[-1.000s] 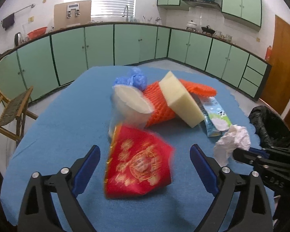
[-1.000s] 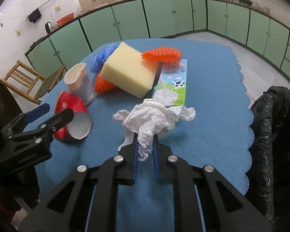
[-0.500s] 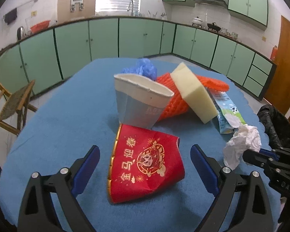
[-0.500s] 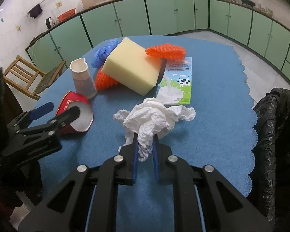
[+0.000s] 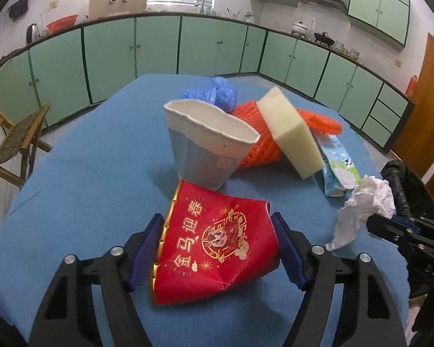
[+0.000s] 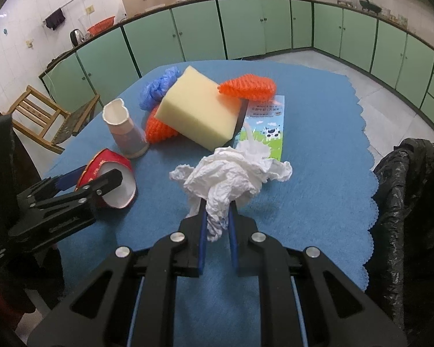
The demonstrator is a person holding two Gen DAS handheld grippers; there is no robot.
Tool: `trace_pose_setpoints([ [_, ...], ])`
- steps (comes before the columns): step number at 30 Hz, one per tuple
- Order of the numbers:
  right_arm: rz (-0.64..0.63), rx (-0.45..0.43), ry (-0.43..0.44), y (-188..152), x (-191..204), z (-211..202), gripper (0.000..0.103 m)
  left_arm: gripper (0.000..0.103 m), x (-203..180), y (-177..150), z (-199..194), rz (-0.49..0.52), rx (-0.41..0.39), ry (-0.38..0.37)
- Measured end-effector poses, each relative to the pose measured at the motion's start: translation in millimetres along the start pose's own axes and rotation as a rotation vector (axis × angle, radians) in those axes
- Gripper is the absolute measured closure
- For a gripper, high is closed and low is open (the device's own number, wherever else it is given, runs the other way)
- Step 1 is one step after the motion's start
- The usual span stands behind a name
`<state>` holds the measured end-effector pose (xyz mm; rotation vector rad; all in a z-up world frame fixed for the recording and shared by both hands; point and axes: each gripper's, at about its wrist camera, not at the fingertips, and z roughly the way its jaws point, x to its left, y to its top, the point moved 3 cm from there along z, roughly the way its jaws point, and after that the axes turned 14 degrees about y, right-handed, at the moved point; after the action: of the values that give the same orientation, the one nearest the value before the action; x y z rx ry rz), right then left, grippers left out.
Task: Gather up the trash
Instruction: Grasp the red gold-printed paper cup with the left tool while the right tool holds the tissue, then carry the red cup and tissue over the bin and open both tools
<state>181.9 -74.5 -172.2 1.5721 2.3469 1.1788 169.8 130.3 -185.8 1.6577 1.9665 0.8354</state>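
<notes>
A red paper cup point(image 5: 217, 245) with gold print lies on its side on the blue tablecloth point(image 5: 86, 173). My left gripper point(image 5: 217, 219) straddles it, jaws closing, with the blue pads point(image 5: 147, 245) against its rim and its base. The right wrist view shows the same red paper cup point(image 6: 121, 185) under the left gripper point(image 6: 98, 173). My right gripper point(image 6: 216, 205) is shut on a crumpled white tissue point(image 6: 231, 170) and holds it just above the cloth. The tissue point(image 5: 367, 199) also hangs at the right of the left wrist view. A black trash bag point(image 6: 405, 188) gapes beside the table's right edge.
Behind the red cup stands a white paper cup point(image 5: 208, 150). Past it lie a yellow sponge point(image 5: 289, 133), orange foam netting point(image 5: 257, 144), a blue plastic wad point(image 5: 220, 92) and a milk carton point(image 5: 335, 156). A wooden chair point(image 5: 11, 141) stands left of the table.
The left jaws have come in from wide apart onto the red cup's two ends. The white paper cup went from tipped to upright. The right gripper and tissue have stayed put.
</notes>
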Motion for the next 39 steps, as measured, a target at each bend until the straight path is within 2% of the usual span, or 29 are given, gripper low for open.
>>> trace_pose_setpoints([
  [8, -0.022, -0.056, 0.006, 9, 5, -27, 0.091, 0.03, -8, 13, -36, 0.005, -0.064, -0.028],
  [16, -0.021, -0.113, -0.01, 15, 0, -59, 0.091, 0.03, -32, 28, -62, 0.029, -0.127, -0.069],
  [26, 0.012, -0.185, -0.069, 17, -27, -104, 0.091, 0.03, -75, 41, -83, 0.066, -0.185, -0.123],
  [39, 0.075, -0.274, -0.196, 2, -84, -169, 0.091, 0.03, -157, 58, -107, 0.13, -0.253, -0.255],
])
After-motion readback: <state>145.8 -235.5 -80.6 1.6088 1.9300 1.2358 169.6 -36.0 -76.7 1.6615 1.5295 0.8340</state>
